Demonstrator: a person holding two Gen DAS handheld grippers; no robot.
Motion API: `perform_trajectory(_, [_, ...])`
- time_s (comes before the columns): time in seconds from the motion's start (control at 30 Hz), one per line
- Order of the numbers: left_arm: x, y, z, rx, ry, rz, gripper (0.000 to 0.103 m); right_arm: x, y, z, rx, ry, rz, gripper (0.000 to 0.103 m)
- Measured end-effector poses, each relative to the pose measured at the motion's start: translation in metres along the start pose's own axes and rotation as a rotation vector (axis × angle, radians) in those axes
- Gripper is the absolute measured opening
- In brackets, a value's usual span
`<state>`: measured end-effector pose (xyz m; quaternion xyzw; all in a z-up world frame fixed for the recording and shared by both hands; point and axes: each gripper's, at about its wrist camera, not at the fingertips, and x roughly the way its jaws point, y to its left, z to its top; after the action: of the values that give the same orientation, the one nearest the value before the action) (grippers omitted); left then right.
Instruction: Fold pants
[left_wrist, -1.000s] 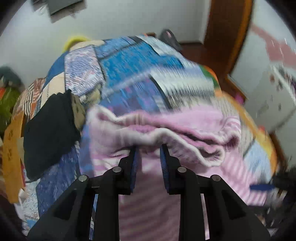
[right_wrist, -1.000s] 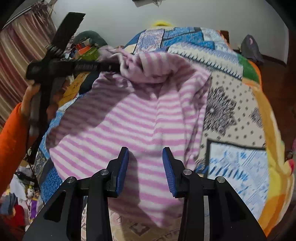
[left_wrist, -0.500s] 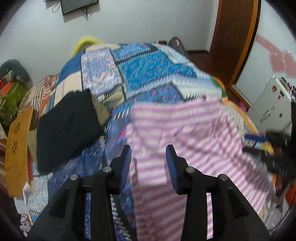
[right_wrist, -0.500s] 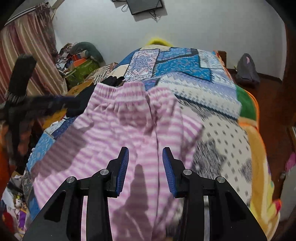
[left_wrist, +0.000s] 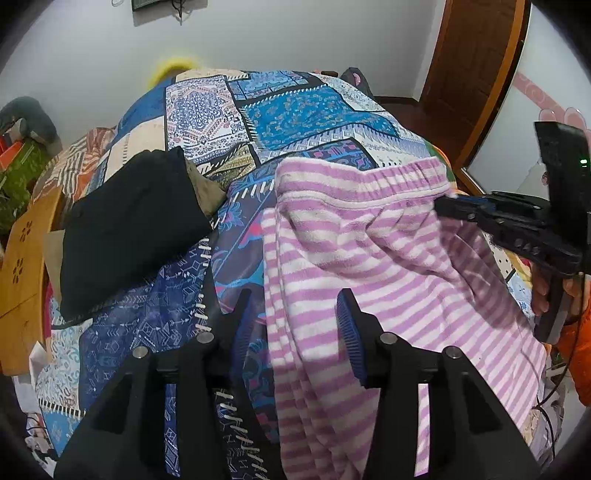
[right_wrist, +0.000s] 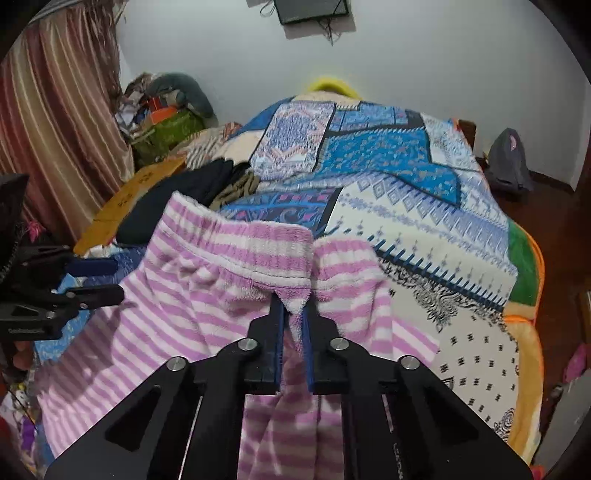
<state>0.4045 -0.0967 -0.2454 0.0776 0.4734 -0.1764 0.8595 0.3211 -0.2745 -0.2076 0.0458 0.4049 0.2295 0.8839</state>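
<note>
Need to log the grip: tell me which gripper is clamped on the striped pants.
The right gripper, pinching the striped pants at the waistband; the left gripper hangs open.

A bed (left_wrist: 306, 110) covered by a patchwork blanket (right_wrist: 424, 229) in blue, white and cream patterns, with an orange border along one edge. Pink-and-white striped pants (left_wrist: 388, 266) lie spread on the blanket, elastic waistband toward the far end of the bed. Just beside the pants, on the side away from the orange border, rests a folded black garment (left_wrist: 125, 229), with an olive-brown cloth (left_wrist: 207, 188) showing from beneath it.
</note>
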Motion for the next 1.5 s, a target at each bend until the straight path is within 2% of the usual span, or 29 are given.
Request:
perform_trajectory(0.1, [-0.002, 0.003, 0.006, -0.017, -0.024, 0.012, 0.058, -0.022, 0.000, 0.011, -0.016, -0.063, -0.023, 0.005])
perform_trajectory(0.3, [0.003, 0.002, 0.021, -0.032, -0.046, 0.016, 0.058, -0.039, -0.008, 0.040, -0.054, -0.123, -0.094, 0.005])
perform_trajectory(0.5, [0.017, 0.007, 0.031, -0.036, -0.034, 0.040, 0.058, -0.004, -0.037, 0.028, 0.013, 0.019, -0.139, 0.005])
perform_trajectory(0.57, [0.019, 0.011, 0.033, -0.039, -0.032, 0.038, 0.058, -0.008, -0.040, 0.018, 0.027, 0.020, -0.135, 0.007])
perform_trajectory(0.67, [0.024, 0.016, 0.039, -0.056, -0.024, 0.010, 0.058, -0.023, -0.040, 0.011, 0.031, 0.004, -0.128, 0.019])
perform_trajectory(0.73, [0.027, 0.019, 0.044, -0.084, -0.013, -0.039, 0.058, -0.031, -0.038, 0.009, 0.033, -0.003, -0.098, 0.038])
perform_trajectory(0.77, [0.030, 0.019, 0.047, -0.092, -0.010, -0.060, 0.058, -0.036, -0.037, 0.006, 0.035, -0.012, -0.068, 0.040])
perform_trajectory(0.83, [0.036, 0.016, 0.053, -0.090, -0.006, -0.082, 0.056, -0.037, -0.034, 0.001, 0.044, -0.009, -0.041, 0.041])
perform_trajectory(0.93, [0.052, 0.011, 0.061, -0.080, 0.019, -0.076, 0.049, -0.029, -0.031, -0.010, 0.050, 0.028, -0.024, 0.041])
perform_trajectory(0.97, [0.057, 0.009, 0.062, -0.076, 0.024, -0.067, 0.039, -0.024, -0.030, -0.015, 0.048, 0.048, -0.026, 0.041])
perform_trajectory(1.0, [0.061, 0.008, 0.064, -0.069, 0.030, -0.057, 0.025, -0.019, -0.029, -0.019, 0.044, 0.065, -0.030, 0.041])
perform_trajectory(1.1, [0.068, 0.002, 0.068, -0.037, 0.015, -0.014, 0.017, -0.006, -0.027, -0.031, 0.021, 0.105, -0.061, 0.040])
perform_trajectory(1.13, [0.067, -0.001, 0.069, -0.020, 0.003, 0.004, 0.016, -0.002, -0.025, -0.035, 0.002, 0.116, -0.069, 0.030])
perform_trajectory(1.17, [0.066, -0.002, 0.069, -0.008, -0.005, 0.021, 0.015, -0.001, -0.025, -0.037, -0.014, 0.119, -0.076, 0.026])
perform_trajectory(1.27, [0.070, -0.005, 0.072, 0.031, -0.012, 0.074, 0.015, -0.006, -0.029, -0.042, -0.026, 0.102, -0.099, 0.023])
perform_trajectory(1.3, [0.071, -0.005, 0.073, 0.048, -0.015, 0.107, 0.012, -0.010, -0.032, -0.043, -0.020, 0.097, -0.108, 0.023])
perform_trajectory(1.37, [0.073, -0.002, 0.077, 0.068, -0.021, 0.210, 0.011, -0.017, -0.041, -0.045, 0.016, 0.093, -0.115, 0.023])
perform_trajectory(1.4, [0.072, 0.003, 0.078, 0.062, -0.016, 0.218, 0.011, -0.020, -0.044, -0.046, 0.030, 0.098, -0.123, 0.024])
perform_trajectory(1.5, [0.054, 0.021, 0.078, 0.005, -0.008, 0.146, 0.011, -0.035, -0.043, -0.046, 0.030, 0.108, -0.140, 0.024])
